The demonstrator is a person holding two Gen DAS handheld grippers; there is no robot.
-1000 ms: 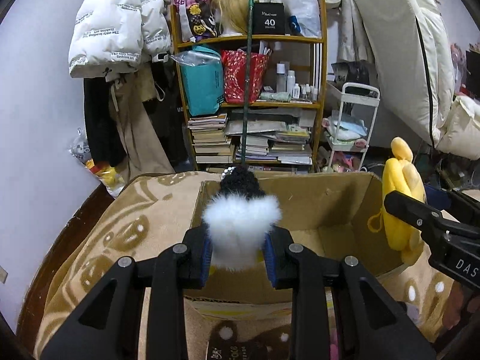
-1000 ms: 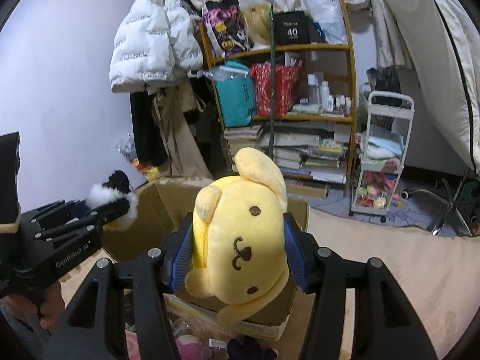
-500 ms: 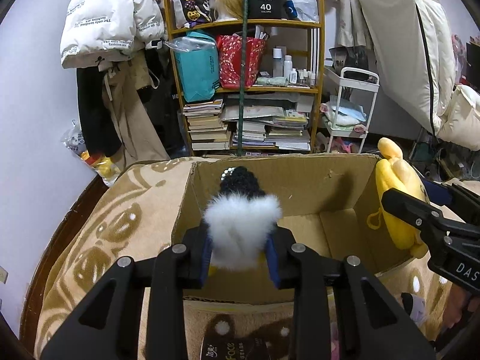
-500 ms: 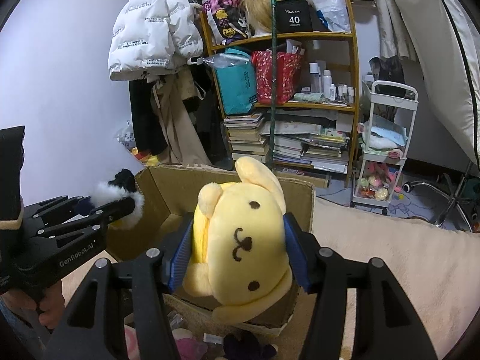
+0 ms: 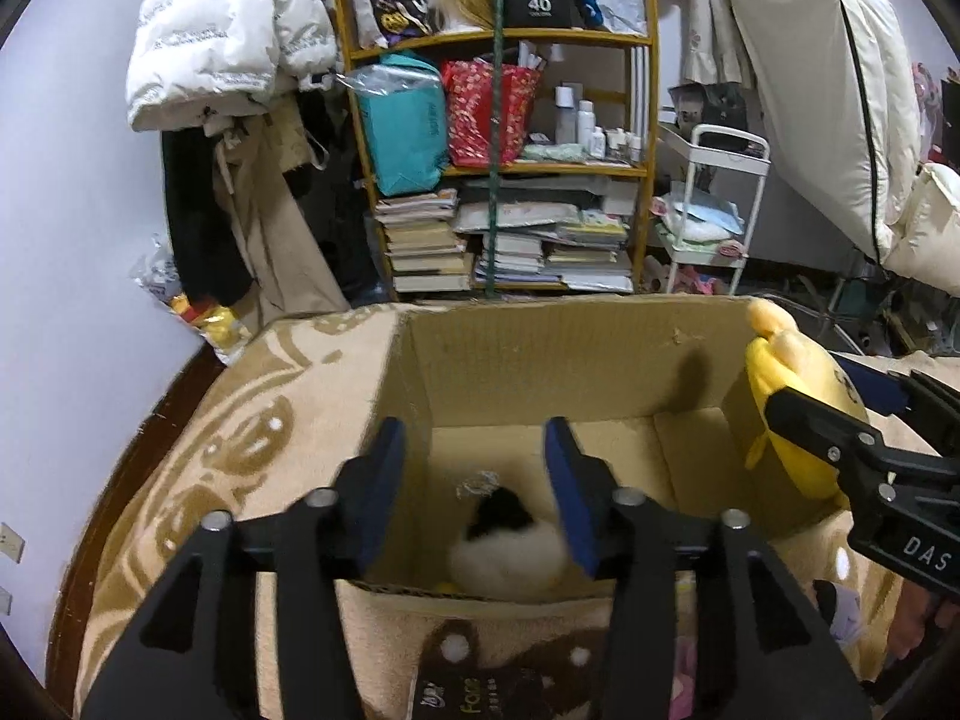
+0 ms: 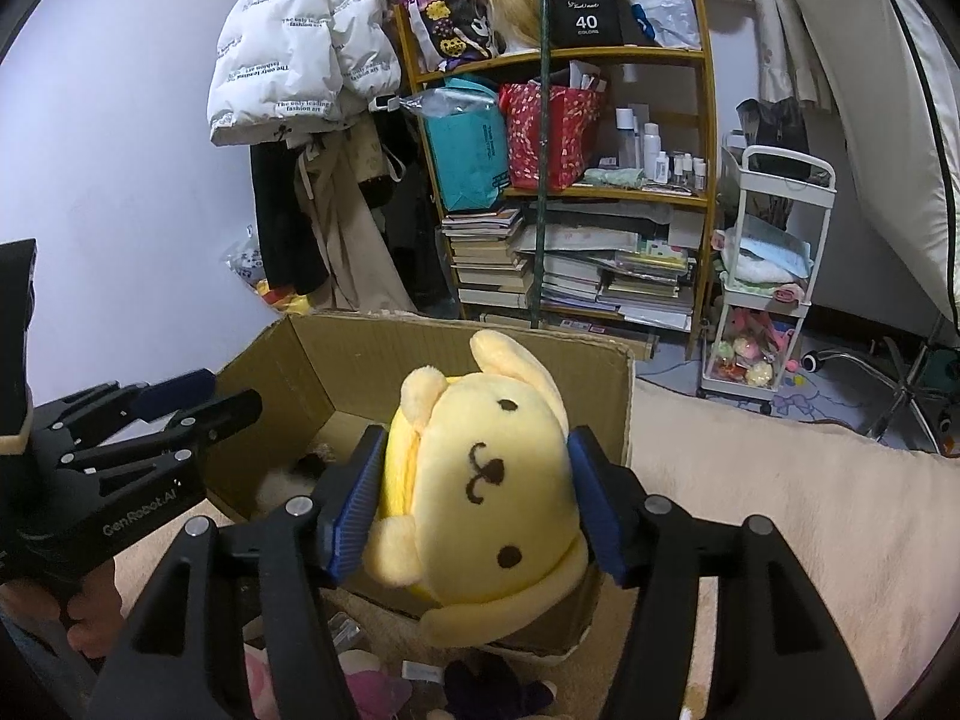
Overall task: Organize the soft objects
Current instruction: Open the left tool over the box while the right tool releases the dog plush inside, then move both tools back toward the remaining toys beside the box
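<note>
The left gripper (image 5: 474,483) is matte black, with 2 angular fingers, blue ribbed pads (image 5: 378,480) and silver screws; white "GenRobot.AI" lettering marks its side. The right gripper (image 6: 477,504) is built alike, and bare skin of a hand (image 6: 90,612) shows.

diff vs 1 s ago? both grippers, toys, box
The left gripper opened and let go of the black-and-white fluffy toy, which now lies inside the cardboard box. Both grippers moved closer over the box. Unchanged: the right gripper stays clamped on the yellow dog plush, above the box's near edge.
</note>
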